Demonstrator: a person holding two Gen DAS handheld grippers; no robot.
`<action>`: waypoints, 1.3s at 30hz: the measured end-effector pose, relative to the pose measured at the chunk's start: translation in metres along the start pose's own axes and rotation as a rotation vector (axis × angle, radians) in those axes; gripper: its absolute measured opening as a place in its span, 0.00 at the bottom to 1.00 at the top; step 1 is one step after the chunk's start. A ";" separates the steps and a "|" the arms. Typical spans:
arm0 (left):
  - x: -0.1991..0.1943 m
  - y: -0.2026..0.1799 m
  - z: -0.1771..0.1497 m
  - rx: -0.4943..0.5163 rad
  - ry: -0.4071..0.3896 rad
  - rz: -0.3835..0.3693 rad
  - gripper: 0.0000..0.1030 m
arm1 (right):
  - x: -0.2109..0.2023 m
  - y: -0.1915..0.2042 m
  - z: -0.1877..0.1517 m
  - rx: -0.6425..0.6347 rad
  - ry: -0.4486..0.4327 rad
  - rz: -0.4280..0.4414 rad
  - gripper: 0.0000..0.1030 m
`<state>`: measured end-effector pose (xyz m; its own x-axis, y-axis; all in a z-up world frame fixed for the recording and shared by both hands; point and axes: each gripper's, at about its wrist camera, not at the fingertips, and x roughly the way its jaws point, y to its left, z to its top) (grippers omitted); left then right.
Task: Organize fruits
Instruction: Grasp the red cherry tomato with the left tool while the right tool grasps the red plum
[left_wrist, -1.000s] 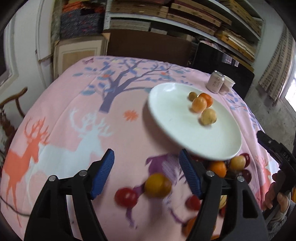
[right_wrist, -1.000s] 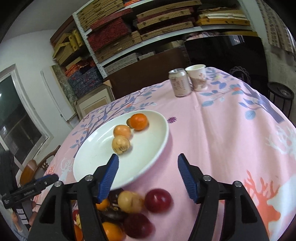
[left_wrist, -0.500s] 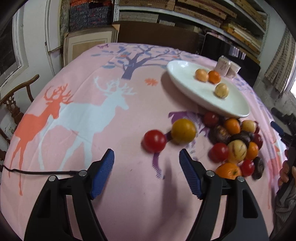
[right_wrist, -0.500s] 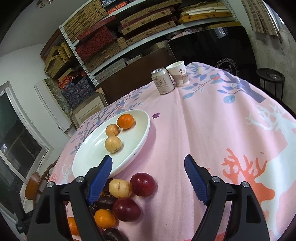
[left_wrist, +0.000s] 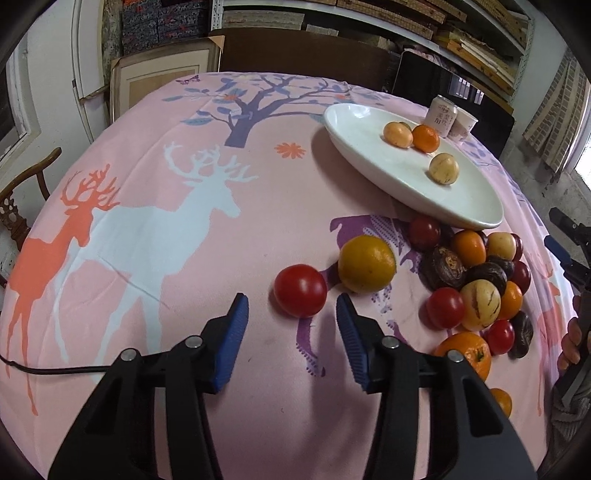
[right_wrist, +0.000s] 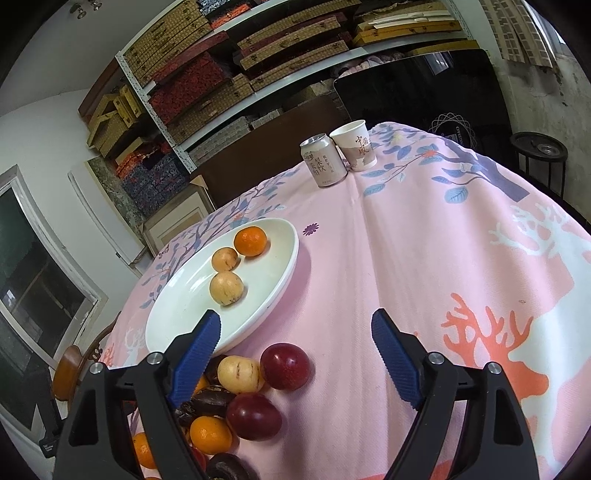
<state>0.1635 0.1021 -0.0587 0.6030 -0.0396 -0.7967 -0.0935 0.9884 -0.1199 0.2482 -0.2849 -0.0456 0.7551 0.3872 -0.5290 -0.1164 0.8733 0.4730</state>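
Narrowed left gripper (left_wrist: 291, 319) further, still ungrasping, just short of red tomato (left_wrist: 300, 290) on tablecloth (left_wrist: 155, 229); widened empty right gripper (right_wrist: 295, 336) over fruit pile near plate (right_wrist: 173, 314).

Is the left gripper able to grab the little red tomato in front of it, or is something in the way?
Probably yes. The red tomato sits just ahead of the left gripper, with bare tablecloth between. The jaws are closing with nothing between them yet, and the yellow-orange fruit beside it might get bumped.
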 end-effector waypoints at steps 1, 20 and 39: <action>0.000 -0.001 0.001 0.003 -0.005 -0.004 0.47 | 0.001 0.000 0.000 0.000 0.002 0.000 0.82; 0.010 -0.008 0.006 0.042 0.005 -0.002 0.28 | 0.024 0.006 -0.013 -0.062 0.131 -0.037 0.82; 0.003 -0.005 0.003 0.025 0.001 -0.022 0.28 | 0.025 -0.008 -0.013 -0.072 0.111 -0.219 0.82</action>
<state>0.1679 0.0972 -0.0586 0.6036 -0.0613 -0.7949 -0.0603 0.9907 -0.1221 0.2601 -0.2785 -0.0719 0.6922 0.2130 -0.6896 -0.0062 0.9572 0.2894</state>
